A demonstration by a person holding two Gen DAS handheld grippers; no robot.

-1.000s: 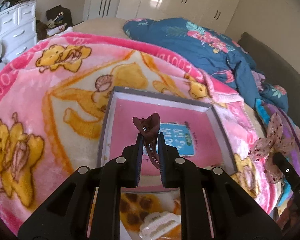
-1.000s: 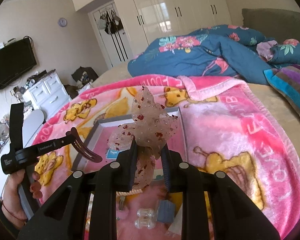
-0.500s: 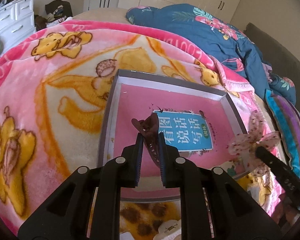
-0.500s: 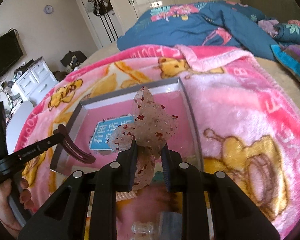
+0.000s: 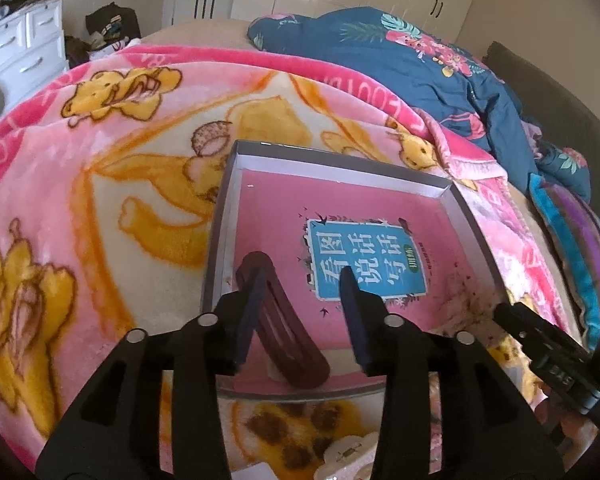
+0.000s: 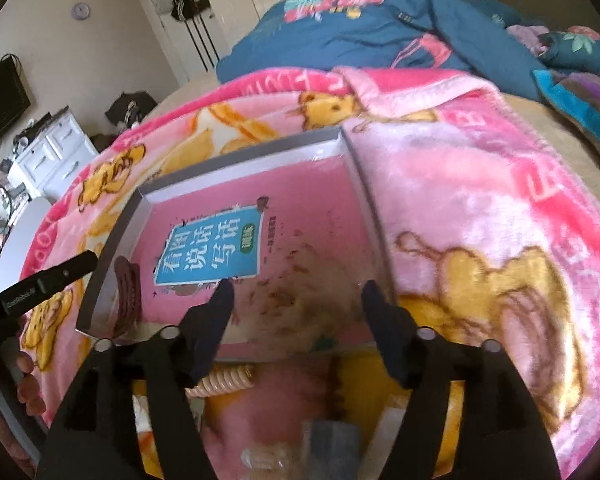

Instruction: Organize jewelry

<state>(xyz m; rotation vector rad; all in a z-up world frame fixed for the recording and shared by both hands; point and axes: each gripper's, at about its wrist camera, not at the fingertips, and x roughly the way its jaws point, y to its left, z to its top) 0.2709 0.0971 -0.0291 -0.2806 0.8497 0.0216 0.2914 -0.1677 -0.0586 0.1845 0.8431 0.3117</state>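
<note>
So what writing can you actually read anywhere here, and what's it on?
"看图说话写话": blue label on the pink book in the box.
"训练": green oval on that label.
Blanket: big pink letters, cut off, no whole word readable.
Left gripper: small white print on its side, blurred.

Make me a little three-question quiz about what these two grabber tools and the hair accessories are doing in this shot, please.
1. True or false: the left gripper is clamped on the brown hair clip.
2. Where does the sheer speckled bow lie? A) on the blue quilt B) in the grey tray C) on the white dresser
3. Fill in: the right gripper's jaws are ____.

Key: 1. False: its jaws are apart and the clip lies in the tray, near its left wall. 2. B, in the tray, in front of the right gripper. 3. Open.
</note>
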